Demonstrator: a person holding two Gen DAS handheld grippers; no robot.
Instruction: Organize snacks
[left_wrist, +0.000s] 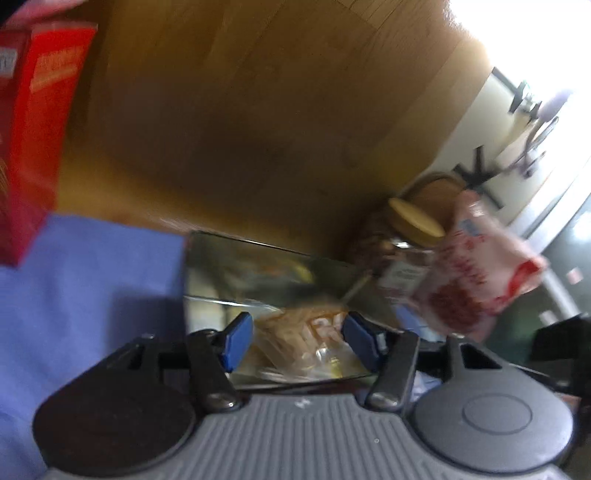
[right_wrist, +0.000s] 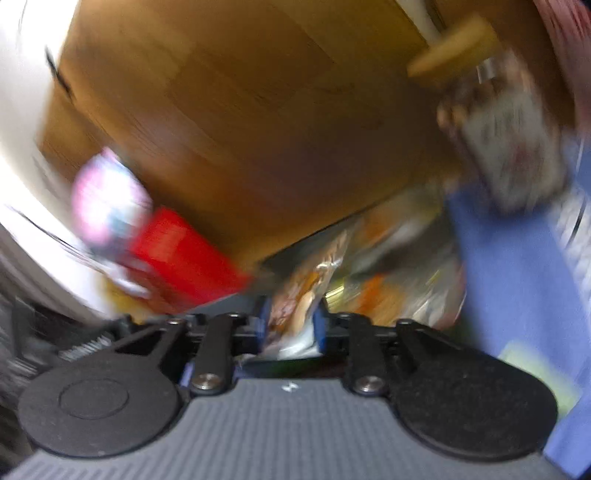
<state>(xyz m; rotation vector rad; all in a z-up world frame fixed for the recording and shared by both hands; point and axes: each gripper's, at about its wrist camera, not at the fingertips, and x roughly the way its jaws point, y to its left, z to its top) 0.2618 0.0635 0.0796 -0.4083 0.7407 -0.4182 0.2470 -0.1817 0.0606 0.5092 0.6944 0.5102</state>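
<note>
Both views are blurred by motion. My left gripper (left_wrist: 297, 341) is open, its blue pads on either side of a clear snack bag (left_wrist: 299, 343) that lies in a clear plastic bin (left_wrist: 221, 266). My right gripper (right_wrist: 291, 325) is shut on a clear snack packet (right_wrist: 295, 314) with orange and brown print. More clear snack bags (right_wrist: 391, 266) lie beyond it. A red-and-white snack bag (left_wrist: 476, 273) hangs at the right of the left wrist view, with part of the other gripper beside it.
A red box (left_wrist: 37, 129) stands at the left on a blue cloth (left_wrist: 92, 277); it also shows in the right wrist view (right_wrist: 184, 254). A glass jar with a wooden lid (left_wrist: 406, 240) stands on the wooden table (left_wrist: 240, 129). A pink-white pack (right_wrist: 107, 195) is beside the red box.
</note>
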